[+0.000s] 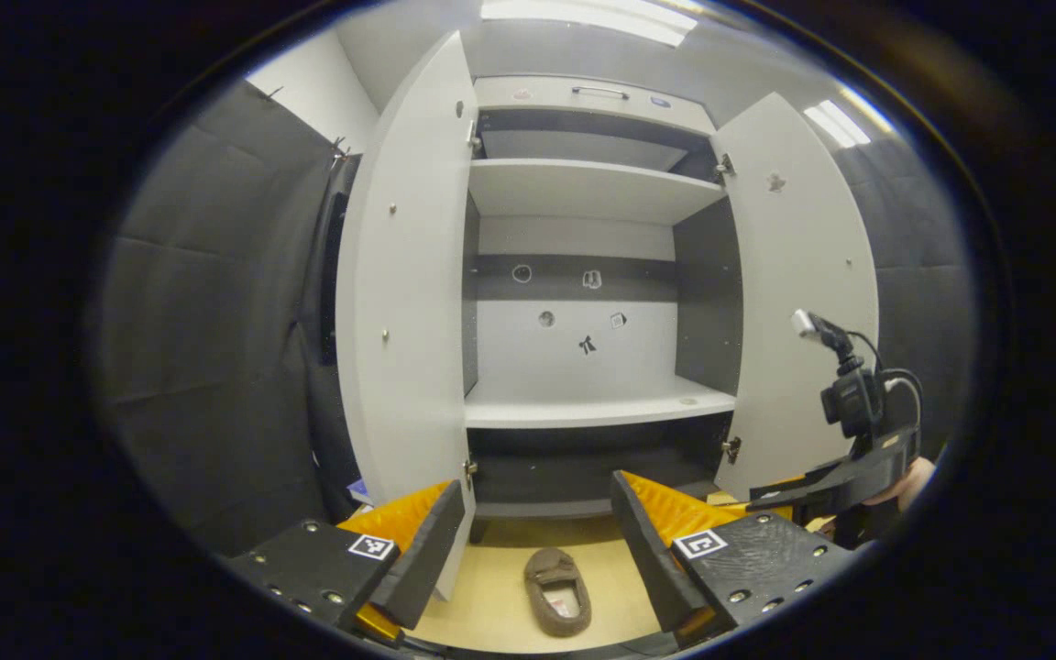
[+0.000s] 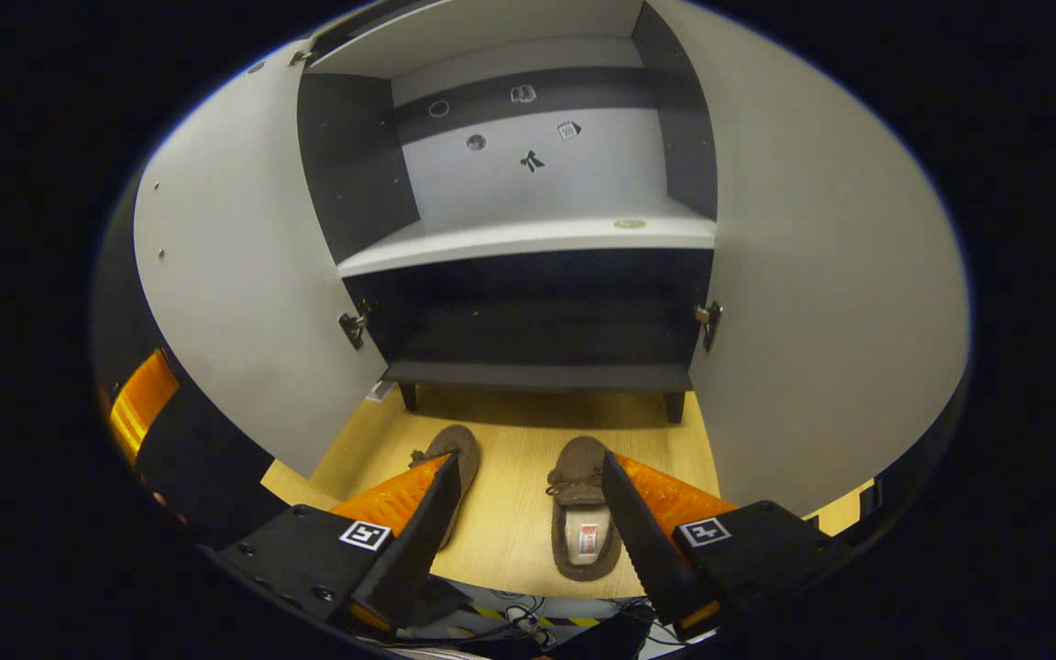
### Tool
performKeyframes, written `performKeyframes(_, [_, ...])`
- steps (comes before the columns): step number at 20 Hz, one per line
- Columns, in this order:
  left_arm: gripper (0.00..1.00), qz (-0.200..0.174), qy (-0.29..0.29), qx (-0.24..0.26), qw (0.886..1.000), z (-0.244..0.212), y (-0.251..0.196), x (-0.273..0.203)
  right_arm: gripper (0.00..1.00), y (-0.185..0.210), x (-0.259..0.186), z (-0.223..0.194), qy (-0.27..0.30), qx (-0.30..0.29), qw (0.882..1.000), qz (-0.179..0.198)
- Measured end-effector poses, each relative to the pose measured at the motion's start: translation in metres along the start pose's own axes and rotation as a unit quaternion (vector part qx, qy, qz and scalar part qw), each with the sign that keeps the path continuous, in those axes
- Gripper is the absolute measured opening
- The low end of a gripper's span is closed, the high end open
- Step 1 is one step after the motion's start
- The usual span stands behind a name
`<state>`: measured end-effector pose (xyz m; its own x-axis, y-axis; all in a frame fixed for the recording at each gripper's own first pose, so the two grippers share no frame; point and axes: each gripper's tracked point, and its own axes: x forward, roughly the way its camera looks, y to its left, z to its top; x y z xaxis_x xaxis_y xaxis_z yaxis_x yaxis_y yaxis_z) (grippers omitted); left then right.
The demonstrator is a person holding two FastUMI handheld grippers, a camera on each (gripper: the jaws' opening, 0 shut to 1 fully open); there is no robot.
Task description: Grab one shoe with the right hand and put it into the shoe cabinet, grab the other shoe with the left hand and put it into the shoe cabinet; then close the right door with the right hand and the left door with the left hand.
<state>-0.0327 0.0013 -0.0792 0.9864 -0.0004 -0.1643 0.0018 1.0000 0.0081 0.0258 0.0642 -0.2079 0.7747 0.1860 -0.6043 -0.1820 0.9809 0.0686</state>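
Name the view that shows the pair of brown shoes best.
The right gripper view: both shoes, left one and right one, lie on the wooden floor before the cabinet. The left gripper view shows one shoe between its fingers.

Both doors (image 2: 244, 275) swung wide; cabinet shelves (image 2: 528, 240) reachable.

No readable words, brands or numbers are seen. Square black-and-white coded markers (image 1: 371, 547) are borne on the fingers of both grippers. A label (image 2: 588, 537) is fixed inside one shoe (image 2: 583, 507), but its print is too small to be read.
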Motion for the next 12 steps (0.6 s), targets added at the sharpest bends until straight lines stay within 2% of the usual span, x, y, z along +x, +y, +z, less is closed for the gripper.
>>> performKeyframes(1, [0.99, 0.002, 0.006, -0.001, 1.000, -0.004, 0.000, -0.001, 0.98, 0.000, 0.008, -0.012, 0.017, -0.003, 1.000, 0.003])
performKeyframes(2, [0.94, 0.004, 0.011, -0.001, 1.000, -0.009, 0.000, -0.002, 0.98, 0.000, 0.016, -0.024, 0.034, -0.005, 0.999, 0.006])
performKeyframes(4, [0.99, 0.011, 0.019, 0.000, 1.000, -0.015, 0.002, -0.005, 0.98, 0.001, 0.029, -0.045, 0.062, -0.009, 0.998, 0.012])
performKeyframes(5, [0.94, 0.013, 0.023, -0.001, 1.000, -0.019, 0.003, -0.006, 0.98, 0.001, 0.036, -0.055, 0.074, -0.010, 0.997, 0.014])
performKeyframes(7, [0.94, 0.017, 0.034, -0.011, 0.999, -0.029, 0.005, -0.007, 0.98, 0.003, 0.051, -0.071, 0.092, -0.018, 0.995, 0.019])
performKeyframes(8, [0.97, 0.020, 0.043, -0.019, 0.999, -0.036, 0.006, -0.008, 0.98, 0.005, 0.058, -0.079, 0.097, -0.023, 0.995, 0.020])
performKeyframes(12, [0.94, 0.042, 0.051, -0.040, 0.997, -0.044, 0.010, -0.010, 0.98, 0.003, 0.091, -0.108, 0.120, -0.045, 0.992, 0.015])
